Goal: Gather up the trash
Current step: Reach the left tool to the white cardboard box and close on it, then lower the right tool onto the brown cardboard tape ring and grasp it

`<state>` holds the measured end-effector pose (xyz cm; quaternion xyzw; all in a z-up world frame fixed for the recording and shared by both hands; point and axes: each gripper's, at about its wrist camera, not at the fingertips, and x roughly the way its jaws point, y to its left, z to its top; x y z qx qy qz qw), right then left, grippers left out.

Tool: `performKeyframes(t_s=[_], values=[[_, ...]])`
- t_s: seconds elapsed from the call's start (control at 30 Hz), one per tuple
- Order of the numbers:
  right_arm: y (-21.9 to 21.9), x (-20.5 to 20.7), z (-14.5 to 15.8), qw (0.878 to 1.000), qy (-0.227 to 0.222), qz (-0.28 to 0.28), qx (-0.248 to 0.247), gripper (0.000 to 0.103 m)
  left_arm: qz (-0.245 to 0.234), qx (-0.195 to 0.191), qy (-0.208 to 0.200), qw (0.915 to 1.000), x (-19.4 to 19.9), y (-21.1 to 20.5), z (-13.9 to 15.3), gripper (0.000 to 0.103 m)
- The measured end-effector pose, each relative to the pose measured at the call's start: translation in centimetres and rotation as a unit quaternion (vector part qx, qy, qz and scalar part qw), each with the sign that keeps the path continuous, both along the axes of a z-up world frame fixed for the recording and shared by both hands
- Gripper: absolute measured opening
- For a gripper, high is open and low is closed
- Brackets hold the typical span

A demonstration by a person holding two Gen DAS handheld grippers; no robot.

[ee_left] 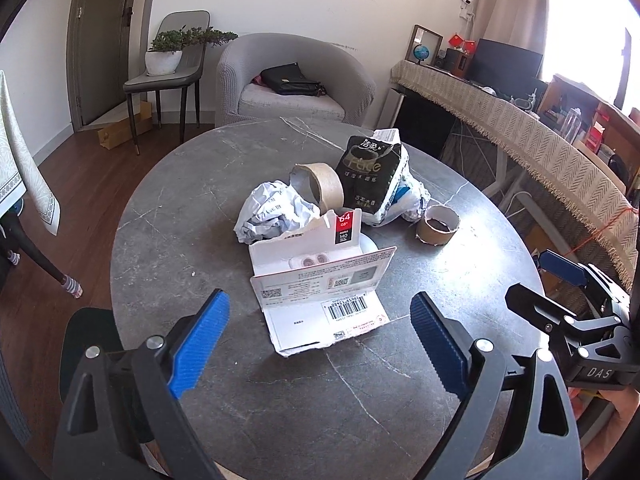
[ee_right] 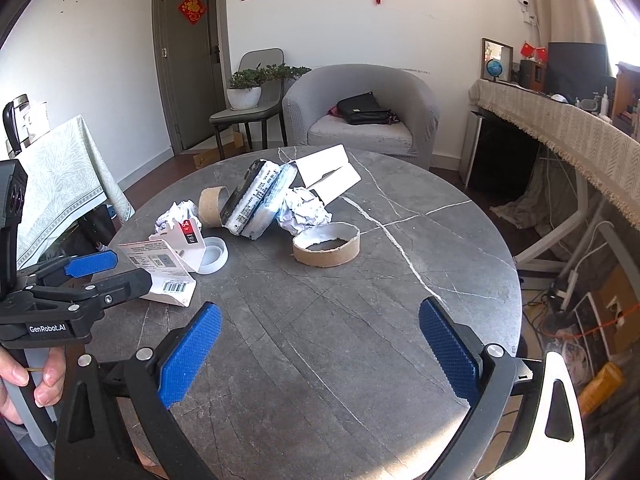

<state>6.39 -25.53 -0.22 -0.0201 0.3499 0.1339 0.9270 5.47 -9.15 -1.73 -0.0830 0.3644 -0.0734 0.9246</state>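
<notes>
Inspector: Noting the left claw (ee_left: 320,340) spread wide, nothing between its pads; the torn card pack (ee_left: 320,292) lies straight ahead of it on the surface (ee_left: 180,220), just beyond the fingertips, barcode flap nearest, long axis running away from the claw

Clerk: And the right claw (ee_right: 320,344)?

Inspector: Also spread and empty, over bare surface; the pack (ee_right: 168,264) sits off to its left, so the left hand is nearer. Both claws tilt downward, in my judgement poised for a forward reach
</notes>
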Motion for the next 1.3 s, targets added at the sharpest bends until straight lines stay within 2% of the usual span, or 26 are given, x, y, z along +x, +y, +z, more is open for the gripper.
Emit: performKeyframes(t_s=[0.2,0.33,0.4,0.43,0.47,0.5,0.57,0.8,1.07,1.3], values=[[-0.6,1.2,-0.4,1.0,0.008,0.005,0.005,0.099,0.045,-0.013,0.013,0.9988,1.7,0.2,-0.9,0.094],[-0.6,2.2,-0.7,1.0,0.012,0.017,0.008,0.1,0.059,-0.012,0.015,0.9981,2.6,0.1,-1.0,0.093],[-0.4,2.8,-0.7,1.0,0.015,0.023,0.012,0.099,0.06,-0.005,0.018,0.998,2.9,0.0,-1.0,0.078],[-0.3,3.1,-0.7,0.999,0.018,0.027,0.014,0.099,0.059,0.002,0.023,0.998,3.1,0.0,-1.1,0.074],[-0.2,3.5,-0.7,0.999,0.024,0.03,0.019,0.097,0.058,0.002,0.024,0.998,3.2,0.0,-1.1,0.074],[-0.1,3.8,-0.8,0.999,0.03,0.035,0.023,0.089,0.057,-0.001,0.025,0.9981,3.2,0.1,-1.0,0.074],[0.3,4.3,-0.9,0.998,0.036,0.041,0.021,0.082,0.051,-0.003,0.027,0.9983,3.0,0.3,-1.0,0.074],[1.3,5.7,-1.0,0.998,0.038,0.039,-0.008,0.082,0.035,-0.011,0.016,0.9992,2.4,1.2,-0.3,0.073],[2.1,8.0,-1.9,0.997,0.076,0.011,-0.017,0.082,0.01,0.002,-0.007,0.9999,2.0,3.0,1.1,0.073],[3.6,9.3,-2.6,0.995,0.093,-0.007,-0.04,0.07,0.004,-0.013,-0.001,0.9999,1.9,6.4,1.3,0.074]])
